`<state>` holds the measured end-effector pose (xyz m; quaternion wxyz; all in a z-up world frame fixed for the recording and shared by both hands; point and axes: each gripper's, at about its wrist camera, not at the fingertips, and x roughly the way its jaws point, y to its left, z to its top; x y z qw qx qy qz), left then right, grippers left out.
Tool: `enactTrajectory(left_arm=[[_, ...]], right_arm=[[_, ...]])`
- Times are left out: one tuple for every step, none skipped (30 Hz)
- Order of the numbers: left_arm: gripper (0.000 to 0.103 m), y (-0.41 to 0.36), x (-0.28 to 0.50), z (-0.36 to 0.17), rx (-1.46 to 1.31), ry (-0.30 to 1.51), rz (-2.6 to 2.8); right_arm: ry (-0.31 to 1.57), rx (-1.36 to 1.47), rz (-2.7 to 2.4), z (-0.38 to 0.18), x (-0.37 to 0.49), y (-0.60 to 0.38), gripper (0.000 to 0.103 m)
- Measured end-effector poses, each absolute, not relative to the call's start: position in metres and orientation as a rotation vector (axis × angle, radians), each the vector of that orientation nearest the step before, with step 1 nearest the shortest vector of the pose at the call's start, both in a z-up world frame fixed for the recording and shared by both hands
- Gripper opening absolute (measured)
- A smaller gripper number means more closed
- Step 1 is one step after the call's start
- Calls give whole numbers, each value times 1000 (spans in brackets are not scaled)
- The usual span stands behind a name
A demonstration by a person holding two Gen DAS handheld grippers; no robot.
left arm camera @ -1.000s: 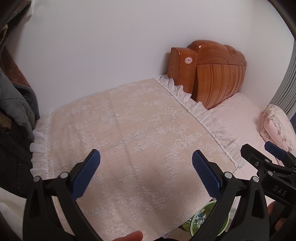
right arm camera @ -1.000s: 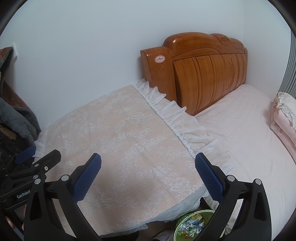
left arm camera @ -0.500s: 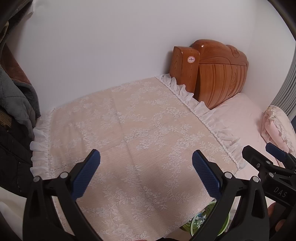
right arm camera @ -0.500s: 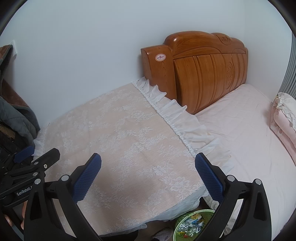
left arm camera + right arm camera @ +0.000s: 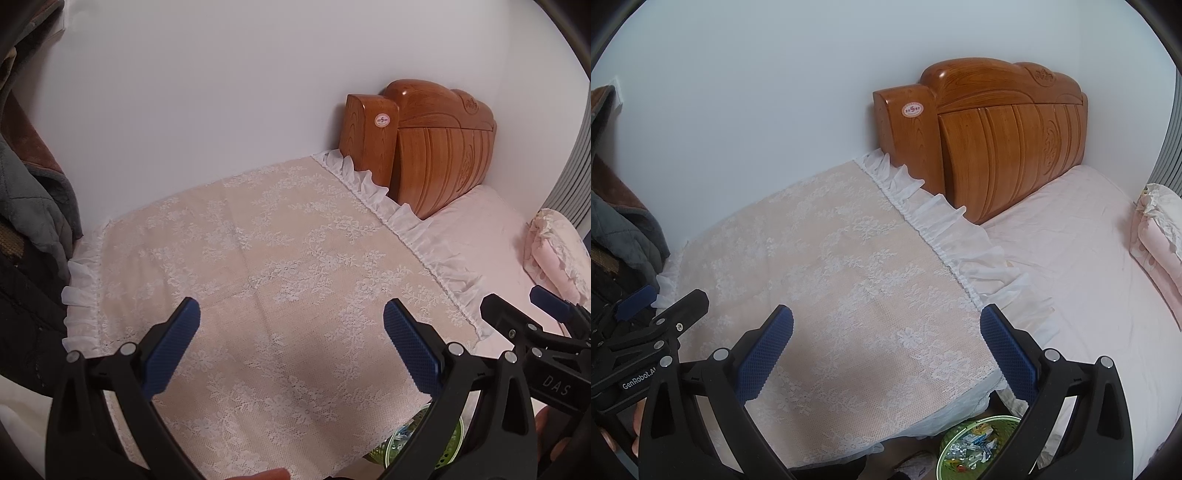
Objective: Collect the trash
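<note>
A green basket (image 5: 975,448) holding crumpled wrappers stands on the floor below the front edge of a lace-covered table (image 5: 827,280); in the left wrist view only part of the green basket (image 5: 424,439) shows behind a finger. My left gripper (image 5: 291,347) hovers open over the lace cloth (image 5: 258,280) with nothing between its blue pads. My right gripper (image 5: 886,350) is also open and empty, above the cloth's front right corner. Each gripper appears at the edge of the other's view. No loose trash shows on the cloth.
A wooden headboard (image 5: 997,136) stands against the white wall, with a pink bed (image 5: 1089,280) to the right and a folded pink quilt (image 5: 1160,236) on it. Dark clothes (image 5: 29,236) hang at the left. A fingertip (image 5: 258,474) shows at the bottom edge.
Both views have drifted slightly, the headboard sliding a little right and up. The basket shows less in the left wrist view. Both grippers stay open.
</note>
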<state>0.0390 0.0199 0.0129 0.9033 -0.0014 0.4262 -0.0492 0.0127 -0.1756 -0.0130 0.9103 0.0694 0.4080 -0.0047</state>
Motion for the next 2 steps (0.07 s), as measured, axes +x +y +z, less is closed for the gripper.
enactTrajectory(left_arm=[[95, 20, 39, 13, -3, 882, -102], [95, 20, 39, 13, -4, 882, -102]], right_arm=[[842, 143, -9, -13, 13, -175, 101], [843, 144, -9, -13, 13, -175, 101]])
